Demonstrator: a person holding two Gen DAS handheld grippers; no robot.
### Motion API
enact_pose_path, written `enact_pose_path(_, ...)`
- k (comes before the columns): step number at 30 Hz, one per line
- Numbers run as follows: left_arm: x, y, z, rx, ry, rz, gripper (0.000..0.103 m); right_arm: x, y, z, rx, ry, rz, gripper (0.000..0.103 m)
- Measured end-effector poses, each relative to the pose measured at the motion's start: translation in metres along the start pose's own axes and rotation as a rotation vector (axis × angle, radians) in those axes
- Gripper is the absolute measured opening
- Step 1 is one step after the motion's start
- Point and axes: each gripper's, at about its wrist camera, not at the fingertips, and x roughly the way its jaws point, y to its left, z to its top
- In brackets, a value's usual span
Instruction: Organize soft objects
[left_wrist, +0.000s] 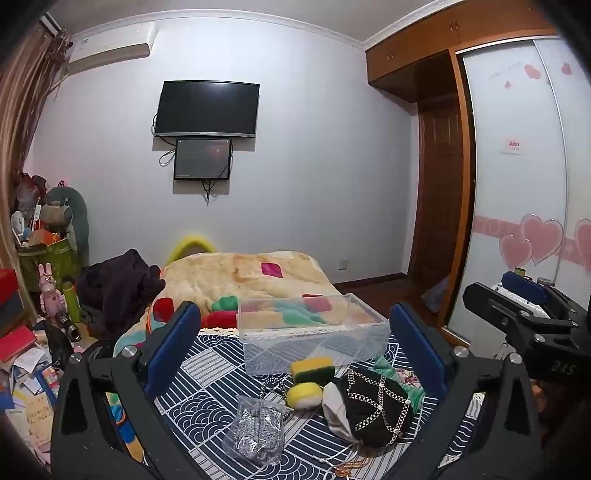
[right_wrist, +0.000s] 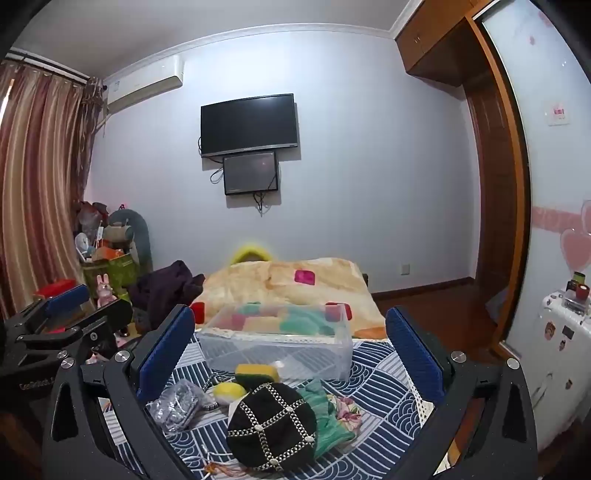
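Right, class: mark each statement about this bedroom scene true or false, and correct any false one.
1. Both grippers, left gripper and right gripper, are open. True.
2. The clear plastic box holds the sponges. False: it looks empty; the yellow-green sponge lies in front of it.
3. The black beret has silver chain trim. True.
4. The wall-mounted TV is showing a picture. False: its screen is dark.
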Motion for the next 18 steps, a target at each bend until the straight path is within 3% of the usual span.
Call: enact_pose_path(18,-0.0013,-0.0012,0.0015,0.011,-0.012,0.008,0.103,-0.0027,0.0007,-0.0014,0.001,-0.007,-0.002,0.103)
